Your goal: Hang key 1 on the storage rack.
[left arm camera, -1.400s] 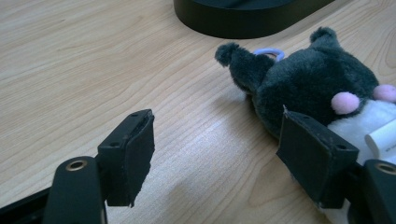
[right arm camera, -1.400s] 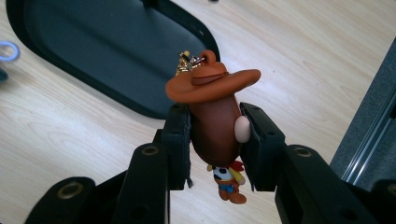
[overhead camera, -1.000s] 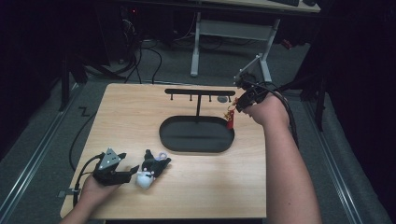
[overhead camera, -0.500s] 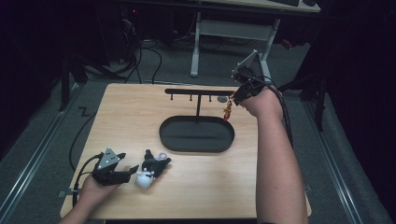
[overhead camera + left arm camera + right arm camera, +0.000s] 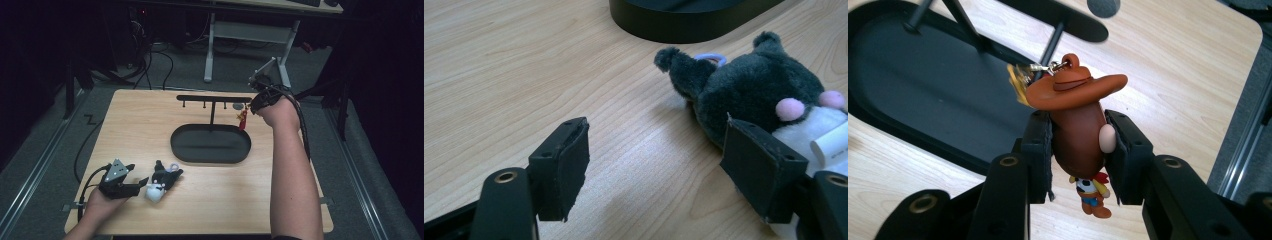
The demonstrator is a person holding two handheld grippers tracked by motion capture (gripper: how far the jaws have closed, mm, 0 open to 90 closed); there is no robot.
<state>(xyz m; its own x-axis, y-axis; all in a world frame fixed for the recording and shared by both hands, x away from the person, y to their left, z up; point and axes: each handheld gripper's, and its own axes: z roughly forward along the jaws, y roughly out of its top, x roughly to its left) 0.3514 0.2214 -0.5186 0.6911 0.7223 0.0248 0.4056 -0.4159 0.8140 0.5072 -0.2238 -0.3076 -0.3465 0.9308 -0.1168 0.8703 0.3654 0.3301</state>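
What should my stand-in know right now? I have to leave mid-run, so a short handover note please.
Right gripper: shut on the cowboy keychain, held by the right end of the black hook rack, beside one of its pegs; not hung yet.
Left gripper: open, low over the table, one jaw against the plush toy, not gripping it.
Rack's oval base tray sits mid-table.
Done: keychain picked up.
Left: probably hook its ring onto a peg, then likely pick up the plush toy.

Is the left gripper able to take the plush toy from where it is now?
Probably yes. The left gripper is open, and the plush toy lies on the table just past its one jaw, nothing between; a small sideways shift should bracket it.
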